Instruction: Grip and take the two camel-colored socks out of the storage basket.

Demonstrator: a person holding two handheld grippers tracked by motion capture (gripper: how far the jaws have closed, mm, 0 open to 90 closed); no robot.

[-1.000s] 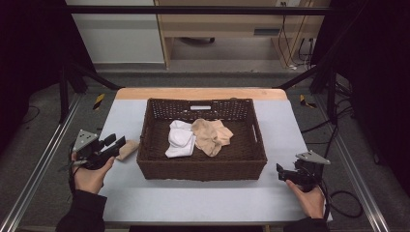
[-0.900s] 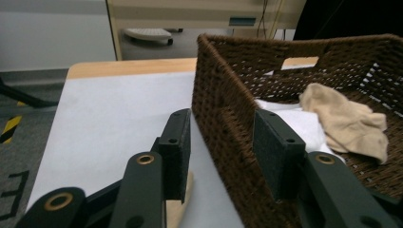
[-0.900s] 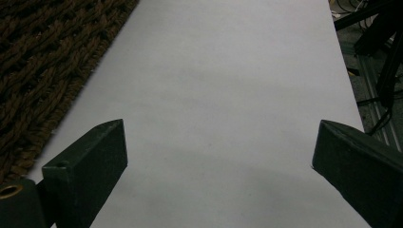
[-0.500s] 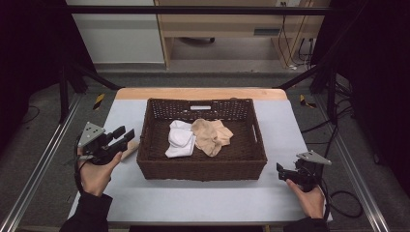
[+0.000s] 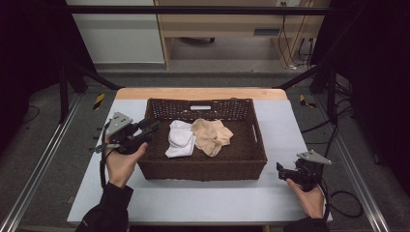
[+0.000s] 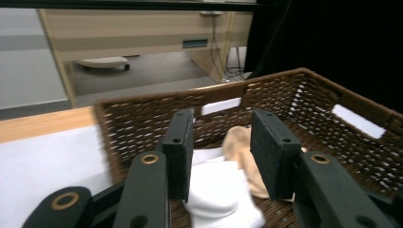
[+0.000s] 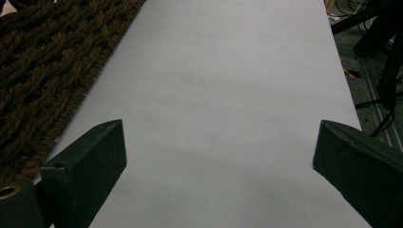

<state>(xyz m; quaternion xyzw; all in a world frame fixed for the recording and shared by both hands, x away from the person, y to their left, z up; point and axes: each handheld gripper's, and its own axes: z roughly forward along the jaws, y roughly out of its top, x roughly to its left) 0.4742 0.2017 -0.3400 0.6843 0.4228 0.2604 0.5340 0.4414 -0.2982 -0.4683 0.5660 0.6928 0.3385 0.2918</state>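
Rectangular bench [image 5: 290, 125] with a pale grey-white top and a strip of light wood along the far edge. Directly on it, near the middle and closer to the far edge, one dark brown rectangular woven wicker basket [image 5: 203, 170] with slot handles in its walls. Bare pale surface to the left, right and near side of that basket.

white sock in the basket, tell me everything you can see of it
The white sock is soft, plain fabric, loosely folded into a rumpled bundle. It lies on the floor of the dark brown woven basket, left of centre. Its right edge meets the tan sock beside it; whether they overlap I cannot tell. In the left gripper view it sits just beyond the left gripper, whose open jaws hold nothing and are not touching it.
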